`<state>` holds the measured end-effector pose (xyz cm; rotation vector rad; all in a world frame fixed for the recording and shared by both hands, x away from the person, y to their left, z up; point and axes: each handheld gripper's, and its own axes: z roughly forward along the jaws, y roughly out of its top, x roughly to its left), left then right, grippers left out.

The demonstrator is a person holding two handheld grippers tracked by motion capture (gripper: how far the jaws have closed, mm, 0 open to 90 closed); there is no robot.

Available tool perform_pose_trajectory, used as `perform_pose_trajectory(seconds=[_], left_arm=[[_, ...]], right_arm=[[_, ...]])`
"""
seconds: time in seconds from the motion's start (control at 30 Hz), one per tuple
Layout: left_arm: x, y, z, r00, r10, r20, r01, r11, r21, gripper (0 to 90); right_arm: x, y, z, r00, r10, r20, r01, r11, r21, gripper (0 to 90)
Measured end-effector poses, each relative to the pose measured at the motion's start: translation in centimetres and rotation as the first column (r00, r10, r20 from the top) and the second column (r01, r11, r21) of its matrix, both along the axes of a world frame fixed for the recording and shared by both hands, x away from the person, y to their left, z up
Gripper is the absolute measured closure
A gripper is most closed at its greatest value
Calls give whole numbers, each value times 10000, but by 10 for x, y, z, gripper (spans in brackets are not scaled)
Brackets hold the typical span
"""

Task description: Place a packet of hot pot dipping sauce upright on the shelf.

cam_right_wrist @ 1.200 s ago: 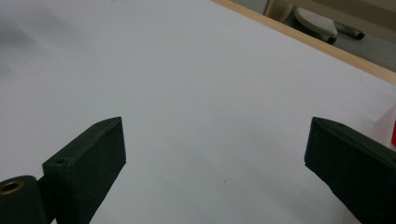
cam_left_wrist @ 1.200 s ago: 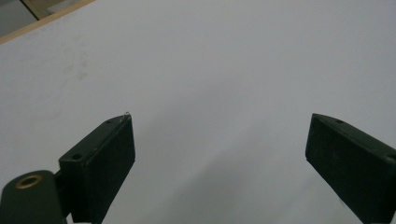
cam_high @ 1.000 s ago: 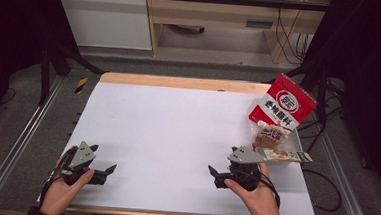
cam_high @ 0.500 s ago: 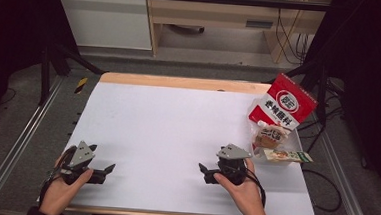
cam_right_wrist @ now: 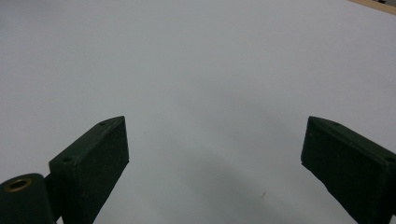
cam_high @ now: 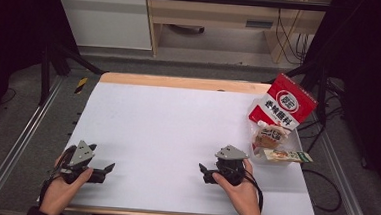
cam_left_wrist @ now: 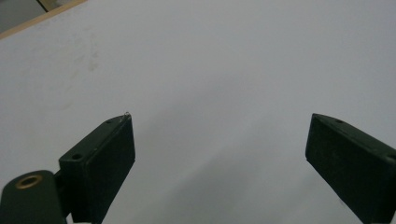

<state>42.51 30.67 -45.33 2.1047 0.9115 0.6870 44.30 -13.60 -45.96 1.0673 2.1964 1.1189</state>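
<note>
Fingers of both grippers stand wide apart with only bare white surface between them. On the white rectangular tabletop (cam_high: 177,131), the left gripper (cam_high: 105,170) rests near the near left corner in the person's left hand (cam_high: 63,192), pointing right. Over at near right, the right gripper (cam_high: 204,172) lies in the right hand (cam_high: 241,188), pointing left. At the right edge a red and white printed snack bag (cam_high: 283,105) leans, with smaller clear food packets (cam_high: 276,145) just beside it on its near side.
</note>
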Motion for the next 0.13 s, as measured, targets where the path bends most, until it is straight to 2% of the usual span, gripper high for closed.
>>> perform_pose_trajectory(seconds=[0.13], left_arm=[[1, -1, 0, 10000, -20, 3, 20, 10000, 61, 80]], right_arm=[[-7, 0, -3, 9999, 41, -95, -41, 10000, -8, 81]])
